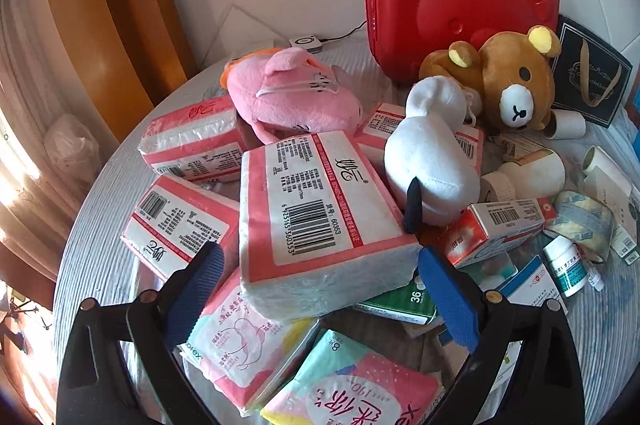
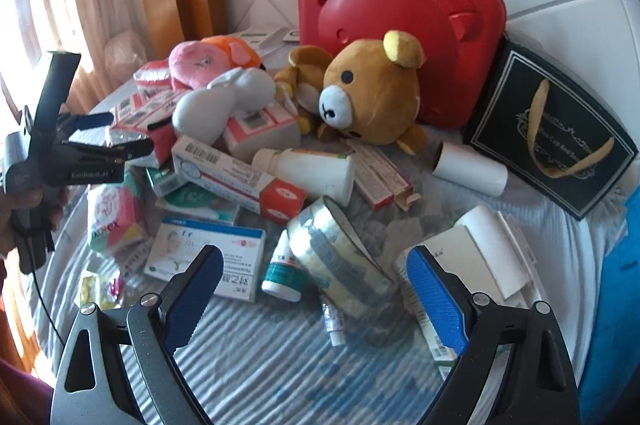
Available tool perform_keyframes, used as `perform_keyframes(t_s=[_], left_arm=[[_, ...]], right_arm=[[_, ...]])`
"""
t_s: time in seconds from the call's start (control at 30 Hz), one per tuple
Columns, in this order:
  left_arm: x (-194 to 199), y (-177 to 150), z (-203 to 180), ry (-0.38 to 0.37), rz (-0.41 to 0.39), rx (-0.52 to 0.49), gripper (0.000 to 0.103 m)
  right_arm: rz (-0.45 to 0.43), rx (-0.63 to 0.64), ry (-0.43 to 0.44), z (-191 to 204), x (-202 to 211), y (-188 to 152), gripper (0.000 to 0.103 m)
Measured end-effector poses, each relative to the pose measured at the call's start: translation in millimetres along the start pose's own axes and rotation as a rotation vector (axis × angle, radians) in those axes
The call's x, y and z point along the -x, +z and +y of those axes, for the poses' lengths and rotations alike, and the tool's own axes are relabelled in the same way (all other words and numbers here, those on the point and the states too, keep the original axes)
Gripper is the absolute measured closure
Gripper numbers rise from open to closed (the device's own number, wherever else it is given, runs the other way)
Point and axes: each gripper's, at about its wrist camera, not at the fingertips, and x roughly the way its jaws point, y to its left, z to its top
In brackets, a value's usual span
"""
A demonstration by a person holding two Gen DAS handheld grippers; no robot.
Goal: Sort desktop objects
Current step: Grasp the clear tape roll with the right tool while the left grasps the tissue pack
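Tissue pack [image 1: 320, 213] lies label-up on top of other packs, directly ahead of my left gripper [image 1: 320, 265], between its spread blue pads [image 1: 448, 299] but not yet touched. I judge it light, soft and squashy, with a slick plastic wrap (likely to slip if pinched at a corner), so I would take it across the short width, near the middle. White plush [image 1: 430, 165] leans on its right edge; pink plush [image 1: 292, 93] sits behind. My right gripper [image 2: 316, 285] hangs open and empty over a tape roll [image 2: 340, 257] and small bottle [image 2: 282, 275].
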Motion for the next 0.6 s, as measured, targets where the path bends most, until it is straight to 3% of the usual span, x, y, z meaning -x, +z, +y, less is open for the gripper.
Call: perform_keyframes(t_s=[0.23, 0.6], left_arm=[[-25, 3, 3, 0.011, 0.044, 0.046, 0.004], [-40, 9, 9, 0.0, 0.053, 0.073, 0.005]], right_arm=[[0.096, 0.087, -0.018, -6, -38, -11, 0.009], [0.151, 0.207, -0.058, -7, -75, -3, 0.009]])
